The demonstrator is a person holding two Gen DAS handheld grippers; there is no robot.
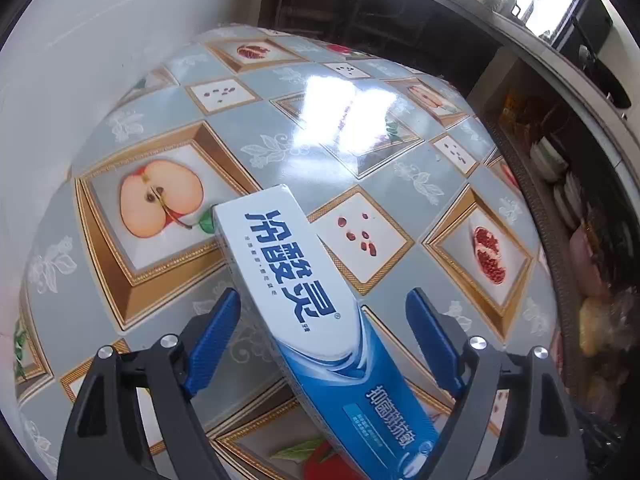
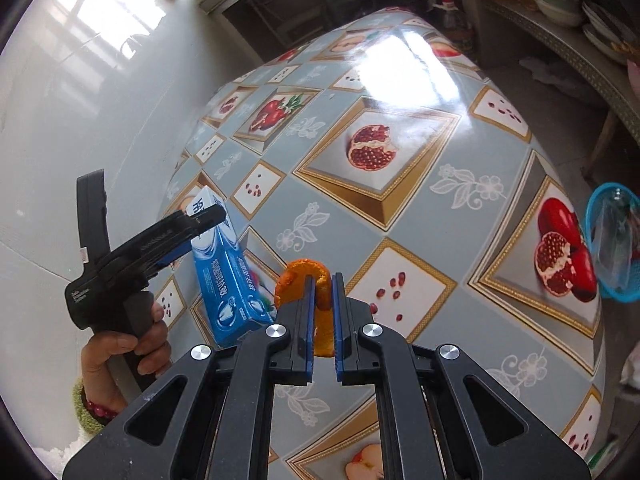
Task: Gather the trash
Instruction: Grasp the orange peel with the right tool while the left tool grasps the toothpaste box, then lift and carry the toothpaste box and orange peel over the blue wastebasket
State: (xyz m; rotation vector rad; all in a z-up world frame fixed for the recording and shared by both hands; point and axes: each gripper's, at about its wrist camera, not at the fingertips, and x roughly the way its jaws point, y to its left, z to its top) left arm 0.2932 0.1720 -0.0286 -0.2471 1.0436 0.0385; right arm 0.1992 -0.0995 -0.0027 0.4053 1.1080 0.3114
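Left gripper (image 1: 323, 334): blue-padded jaws stand wide apart over the table (image 1: 280, 128), which carries a glossy grey-blue cloth printed with framed apples and pomegranates. The long white-and-blue cardboard toothpaste box (image 1: 304, 300) runs between the jaws. The left pad lies close against the box's side, though contact cannot be confirmed; the right pad is clearly off it. Whether the box's lower end rests on the cloth cannot be told.

Right wrist view: the same box (image 2: 224, 276) sits near the table's left edge, by the white wall, with the left gripper (image 2: 200, 220) at its upper end and a hand (image 2: 128, 344) on that gripper's black handle.

Right gripper (image 2: 322, 292): jaws drawn nearly together, clamped on a curled strip of orange citrus peel (image 2: 298, 280). The peel sticks out above the fingertips and hangs down between the pads. It is held above the cloth, just beside the box's blue end.

A blue plastic mesh basket (image 2: 592, 224) with a clear liner bag stands off the table's right edge, well apart from both grippers.
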